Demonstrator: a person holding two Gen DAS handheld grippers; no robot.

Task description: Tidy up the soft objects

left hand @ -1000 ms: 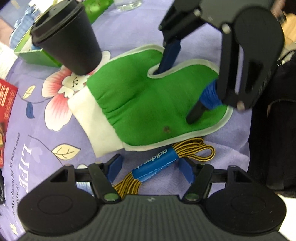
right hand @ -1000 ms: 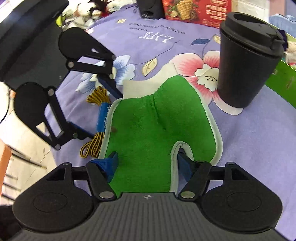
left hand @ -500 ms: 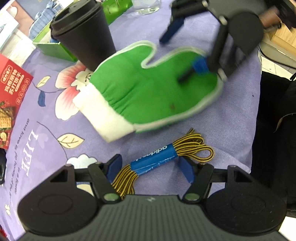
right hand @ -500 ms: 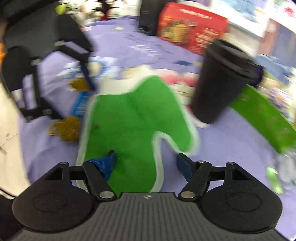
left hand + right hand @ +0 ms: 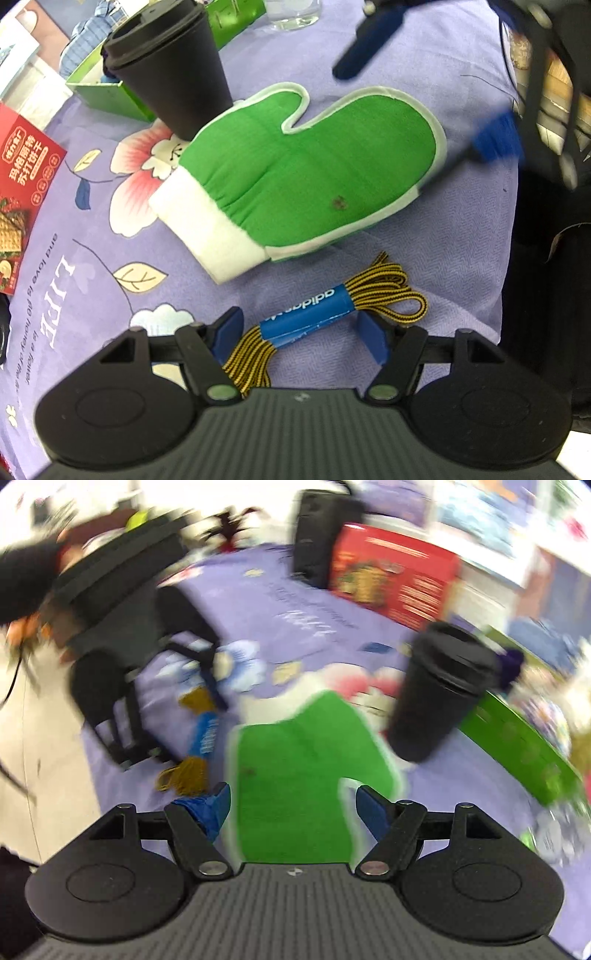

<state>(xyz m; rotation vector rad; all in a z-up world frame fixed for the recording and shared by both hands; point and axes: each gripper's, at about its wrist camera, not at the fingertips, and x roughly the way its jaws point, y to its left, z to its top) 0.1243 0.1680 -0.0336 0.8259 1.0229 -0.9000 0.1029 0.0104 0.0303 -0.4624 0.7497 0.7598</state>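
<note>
Counter point(image 5: 461, 110): lilac cloth with a flower print, soft and a bit creased, so anything dragged across it will bunch it up.

Green mitt point(image 5: 314, 173): flat padded fabric, pale piping round the edge, white ribbed cuff, small dark spot on the palm. It lies flat mid-counter with the thumb pointing to the far side, released, nothing gripping it.

Black cup point(image 5: 173, 74): tall, tapered, smooth, lidded, standing just beside the mitt's thumb side, possibly touching. Risk: pulling or sliding the mitt toward it could tip the cup.

Right gripper point(image 5: 293, 805): jaws apart and just opened further, hanging above the mitt's fingertip end, nothing between the pads. That view is smeared, so contact is hard to judge there.

Left gripper point(image 5: 299, 338): jaws apart, straddling the shoelace bundle point(image 5: 325, 317) without pressing it. Bundle is yellow-black braided cord, looped, held by a blue paper band, lying near the mitt's lower edge. Risks: closing off the band grabs loose loops only and the bundle sags or unravels; pads could pinch the cloth too.
</note>
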